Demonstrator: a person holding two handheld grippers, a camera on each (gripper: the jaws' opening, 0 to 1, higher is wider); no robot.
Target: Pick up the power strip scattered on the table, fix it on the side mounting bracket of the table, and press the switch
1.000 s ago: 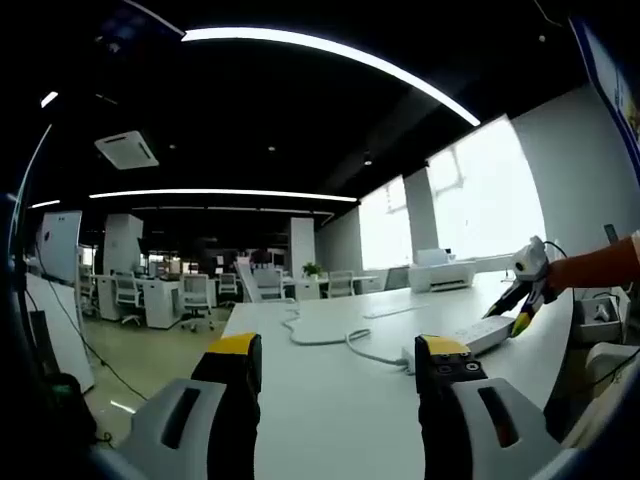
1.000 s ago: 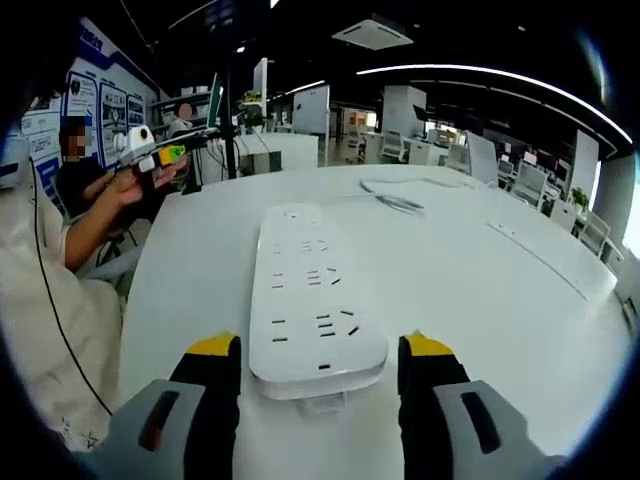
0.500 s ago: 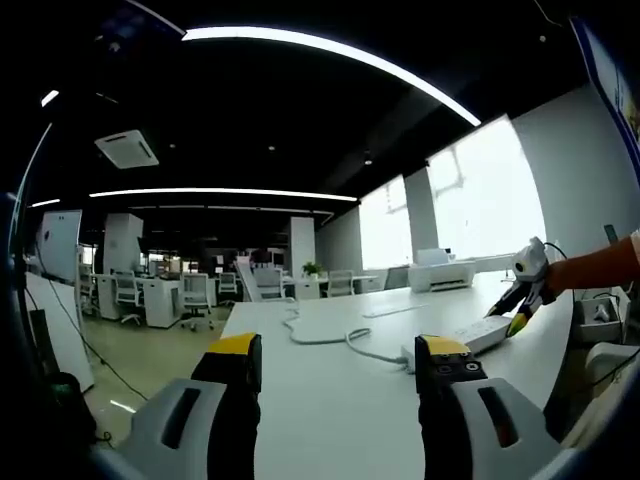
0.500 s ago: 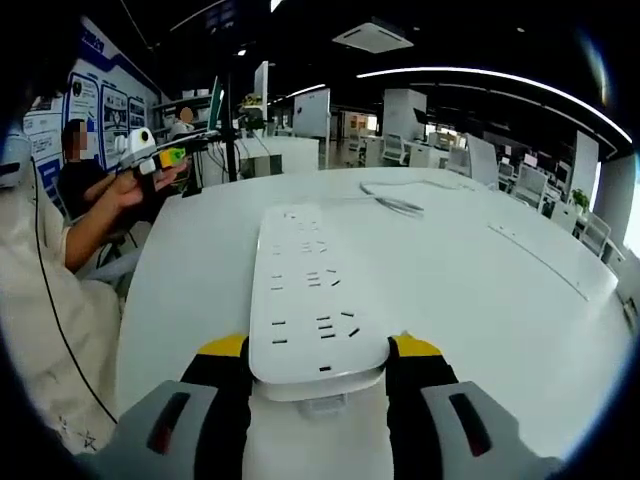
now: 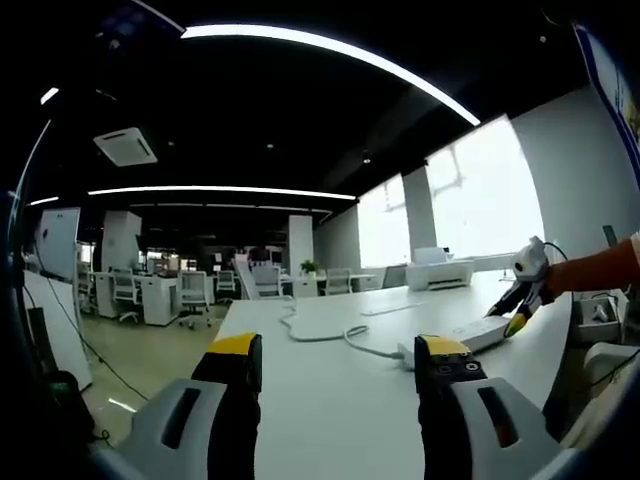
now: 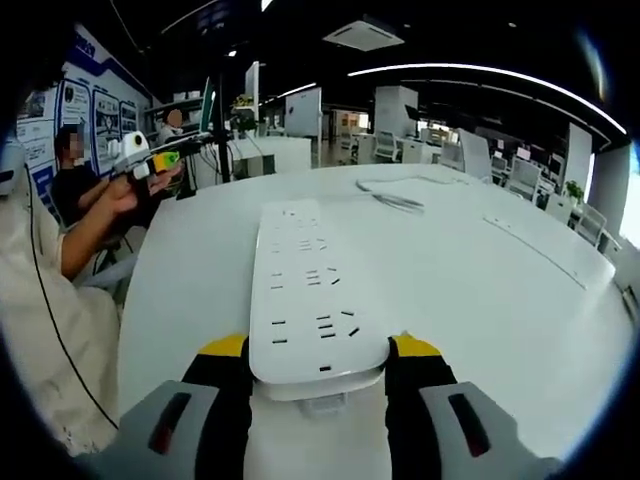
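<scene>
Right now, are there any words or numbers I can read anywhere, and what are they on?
None can be read.
Wall posters: print too small and blurred.
Power strip, held by the right hand-held gripper: socket holes, no legible label.

You see a long white power strip [image 6: 311, 300] of smooth, slightly glossy plastic on a smooth matt white desk [image 6: 480, 290]; your right claw [image 6: 318, 352] has yellow-tipped black pads and grey plastic bodies.
</scene>
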